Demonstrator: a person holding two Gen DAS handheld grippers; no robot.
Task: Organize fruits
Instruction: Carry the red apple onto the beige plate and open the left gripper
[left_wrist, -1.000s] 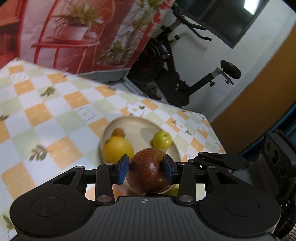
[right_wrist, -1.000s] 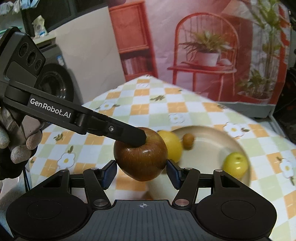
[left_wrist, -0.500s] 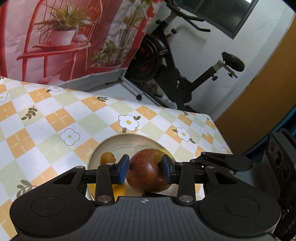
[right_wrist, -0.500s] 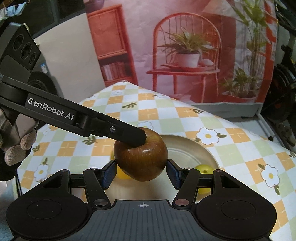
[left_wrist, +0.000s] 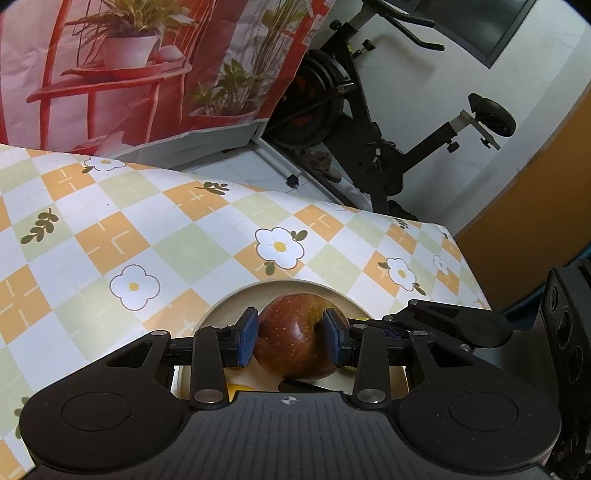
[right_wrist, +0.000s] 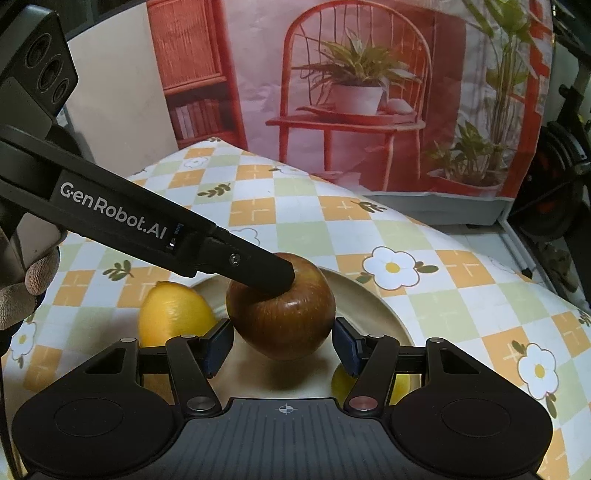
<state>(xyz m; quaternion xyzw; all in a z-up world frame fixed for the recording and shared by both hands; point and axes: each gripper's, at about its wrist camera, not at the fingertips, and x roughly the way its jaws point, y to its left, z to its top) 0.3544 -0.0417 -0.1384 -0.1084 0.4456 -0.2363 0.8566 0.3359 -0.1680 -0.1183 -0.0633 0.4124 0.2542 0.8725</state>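
My left gripper (left_wrist: 292, 341) is shut on a red apple (left_wrist: 291, 341), its blue pads pressed to both sides, above a cream plate (left_wrist: 236, 301). In the right wrist view the apple (right_wrist: 286, 317) hangs low over the plate (right_wrist: 373, 306), with the left gripper's finger across its top. My right gripper (right_wrist: 283, 347) is open, its pads on either side of the apple without touching it. A yellow lemon (right_wrist: 173, 317) lies at the plate's left edge. A small yellow-green fruit (right_wrist: 341, 382) shows on the plate behind my right finger.
The table wears a checked orange, green and white cloth with flowers (left_wrist: 147, 236). Its far edge drops off toward an exercise bike (left_wrist: 373, 147) and a red printed backdrop (right_wrist: 351, 92). A gloved hand (right_wrist: 22, 291) holds the left gripper.
Both grippers moved forward and down over the plate with the apple. The plate now sits directly beneath the apple, and the lemon has come to the apple's left in the right wrist view.
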